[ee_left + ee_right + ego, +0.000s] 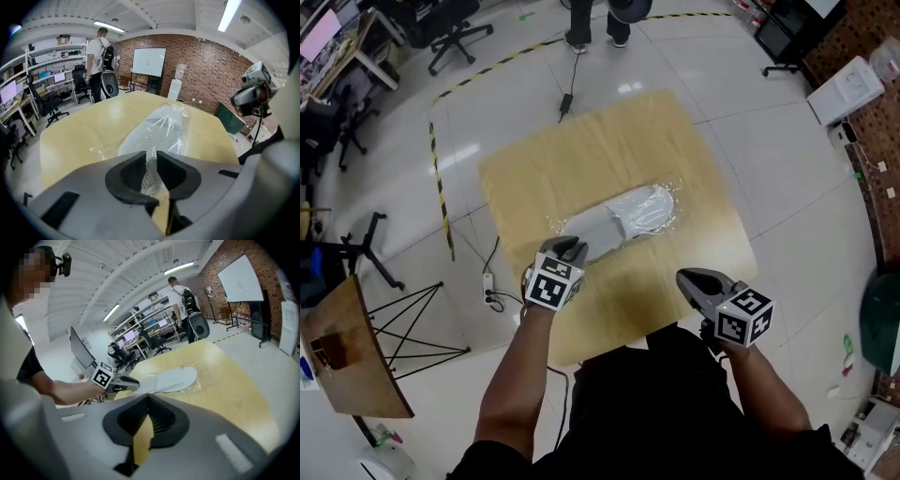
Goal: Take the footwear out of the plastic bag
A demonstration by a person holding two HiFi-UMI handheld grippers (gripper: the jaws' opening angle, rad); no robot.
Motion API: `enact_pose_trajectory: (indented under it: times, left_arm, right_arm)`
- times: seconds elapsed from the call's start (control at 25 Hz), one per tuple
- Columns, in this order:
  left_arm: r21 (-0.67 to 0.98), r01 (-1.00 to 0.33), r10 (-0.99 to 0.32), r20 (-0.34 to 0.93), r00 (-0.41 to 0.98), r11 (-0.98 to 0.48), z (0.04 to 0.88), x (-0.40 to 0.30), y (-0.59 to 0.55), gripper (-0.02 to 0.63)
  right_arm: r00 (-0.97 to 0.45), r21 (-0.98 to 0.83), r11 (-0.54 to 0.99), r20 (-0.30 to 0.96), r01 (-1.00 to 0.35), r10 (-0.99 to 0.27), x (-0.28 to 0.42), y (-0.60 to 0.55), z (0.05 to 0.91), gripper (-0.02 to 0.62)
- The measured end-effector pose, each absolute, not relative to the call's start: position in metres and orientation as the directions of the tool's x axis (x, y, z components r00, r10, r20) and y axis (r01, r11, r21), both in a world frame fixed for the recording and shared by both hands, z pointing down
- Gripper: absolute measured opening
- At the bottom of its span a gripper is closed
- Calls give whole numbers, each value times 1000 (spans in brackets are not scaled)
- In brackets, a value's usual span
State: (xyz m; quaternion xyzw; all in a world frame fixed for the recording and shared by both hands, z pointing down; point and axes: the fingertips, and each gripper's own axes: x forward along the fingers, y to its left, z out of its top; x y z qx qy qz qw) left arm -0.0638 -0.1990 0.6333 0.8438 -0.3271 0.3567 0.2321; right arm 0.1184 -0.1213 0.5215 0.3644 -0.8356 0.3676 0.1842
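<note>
A pale grey slipper [639, 210] lies in a clear plastic bag [581, 225] in the middle of the wooden table [581, 150]. My left gripper [573, 249] is at the bag's near left end. In the left gripper view the jaws [151, 158] stand narrow with the bag's end [149, 180] pinched between them, and the slipper [157, 133] stretches away ahead. My right gripper [686, 277] hovers shut and empty over the table's near right part, apart from the bag. The right gripper view shows its jaws [147, 401] together, with the slipper [171, 379] and the left gripper [132, 384] beyond them.
A person [595, 23] stands past the table's far side beside a cable. Office chairs [455, 37] and desks are at the far left. A power strip [487, 281] lies on the floor left of the table, near a small wooden stand [347, 356].
</note>
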Motion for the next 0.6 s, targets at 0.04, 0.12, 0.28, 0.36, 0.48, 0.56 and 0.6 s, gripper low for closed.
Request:
enact_pose_trajectory:
  times: [0.04,0.12,0.28,0.36,0.48,0.56,0.6]
  left_arm:
    - [148,-714,-383,760,525,-685,634,-69,-194,77]
    - [131,-700,-372,771,517,-702,636,-77,-186,77]
    - [101,-634,-321,795,515,-767,635,-88,-165,67]
    - [89,-589,-288,807,515,-803,636,-95,-151,60]
    - [79,-534,-248,822,513,-842,636,-108,-135,51]
    - [76,-499,-221,832,509,-863,636,-117,-127,46]
    - [79,-483,-205,837,507,-872,637,-121,-124,41]
  right_arm:
    - [-668,-478,469,577,-742,-469,116,-123,523,2]
    - [-671,-475,478,580,-739,-461,114,-125,525,2]
    - [-677,-473,490,586,-732,-445,110,-129,526,2]
    - [-677,-473,491,589,-732,-442,108,-129,528,2]
    - [-675,-469,492,594,-733,-438,105,-131,532,2]
    - [-673,-467,493,600,-734,-433,104,-133,535,2]
    - [-671,-465,494,603,-735,-431,104,-135,537,2]
